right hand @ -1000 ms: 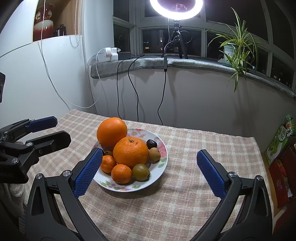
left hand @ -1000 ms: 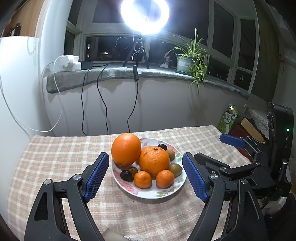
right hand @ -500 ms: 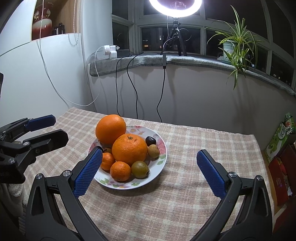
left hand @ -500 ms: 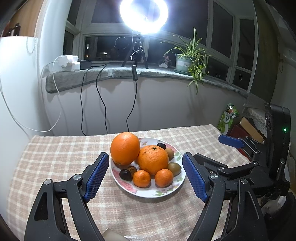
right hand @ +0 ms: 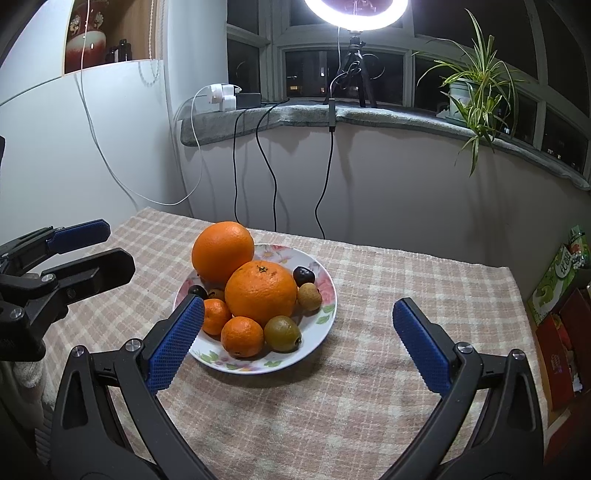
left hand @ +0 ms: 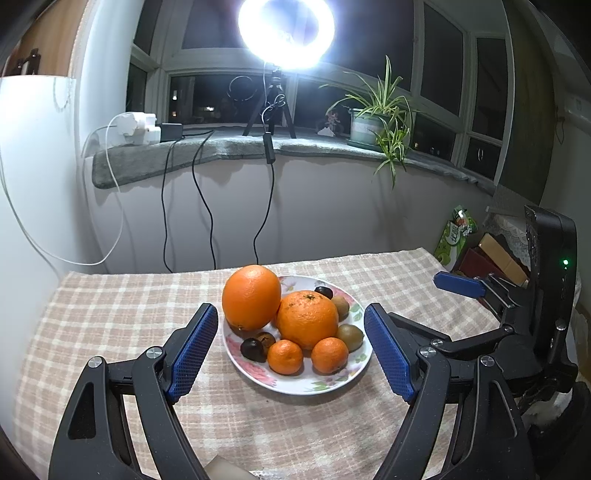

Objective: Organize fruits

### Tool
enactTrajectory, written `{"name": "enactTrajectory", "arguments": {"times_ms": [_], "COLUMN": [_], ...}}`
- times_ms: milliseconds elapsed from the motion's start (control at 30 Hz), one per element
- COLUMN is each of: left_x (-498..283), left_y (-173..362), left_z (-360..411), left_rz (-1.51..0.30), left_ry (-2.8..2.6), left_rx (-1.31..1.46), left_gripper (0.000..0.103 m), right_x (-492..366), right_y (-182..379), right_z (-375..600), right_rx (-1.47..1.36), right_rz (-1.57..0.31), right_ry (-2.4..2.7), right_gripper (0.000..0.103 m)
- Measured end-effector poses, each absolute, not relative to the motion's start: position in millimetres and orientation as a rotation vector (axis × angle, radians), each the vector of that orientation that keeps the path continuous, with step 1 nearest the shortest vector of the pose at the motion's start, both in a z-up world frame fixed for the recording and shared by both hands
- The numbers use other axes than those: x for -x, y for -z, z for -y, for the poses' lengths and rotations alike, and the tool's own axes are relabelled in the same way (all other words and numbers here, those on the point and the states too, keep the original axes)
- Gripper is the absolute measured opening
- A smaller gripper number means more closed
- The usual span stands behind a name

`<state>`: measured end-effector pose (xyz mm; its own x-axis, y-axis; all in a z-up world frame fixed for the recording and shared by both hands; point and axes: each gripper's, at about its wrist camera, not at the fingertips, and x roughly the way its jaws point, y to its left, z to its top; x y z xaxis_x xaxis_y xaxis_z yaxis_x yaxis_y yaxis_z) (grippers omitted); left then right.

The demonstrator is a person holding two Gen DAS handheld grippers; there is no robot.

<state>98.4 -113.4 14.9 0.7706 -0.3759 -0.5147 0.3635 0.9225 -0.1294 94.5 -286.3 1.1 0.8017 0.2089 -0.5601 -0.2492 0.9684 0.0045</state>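
A flowered white plate (left hand: 295,386) (right hand: 321,317) sits on the checked tablecloth with fruit piled on it. It holds two big oranges (left hand: 252,297) (right hand: 260,292), two small mandarins (left hand: 285,357) (right hand: 242,336), kiwis (left hand: 350,336) (right hand: 282,333) and dark small fruits (left hand: 253,349) (right hand: 304,275). My left gripper (left hand: 291,354) is open and empty, its pads either side of the plate's near half. My right gripper (right hand: 299,347) is open and empty, just in front of the plate, which lies towards its left pad. Each gripper shows in the other's view (left hand: 509,317) (right hand: 55,269).
The checked tablecloth (right hand: 369,369) covers the table up to the wall. Cables (right hand: 273,177) hang from the windowsill behind. A ring light (left hand: 286,33) and a potted plant (left hand: 373,122) stand on the sill. Boxes and a green packet (right hand: 557,277) lie off the table's right edge.
Both views have shifted slightly, so the plate sits a little farther left in each. Nothing was grasped, and the fruit has not moved on the plate.
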Motion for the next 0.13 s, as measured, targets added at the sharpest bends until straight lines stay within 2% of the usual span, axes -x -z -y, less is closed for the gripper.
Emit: {"name": "enactTrajectory", "arguments": {"times_ms": [133], "left_x": [-99.8], "left_y": [-14.3], "left_z": [112.9], "left_rz": [-0.565], "left_ry": [0.409], "left_rx": [0.022], "left_gripper": [0.082], "right_x": [-95.2], "right_y": [-0.6], "right_z": [286.6], "right_rx": [0.069], "right_rz": [-0.589], "right_ry": [-0.243], "right_gripper": [0.103]}}
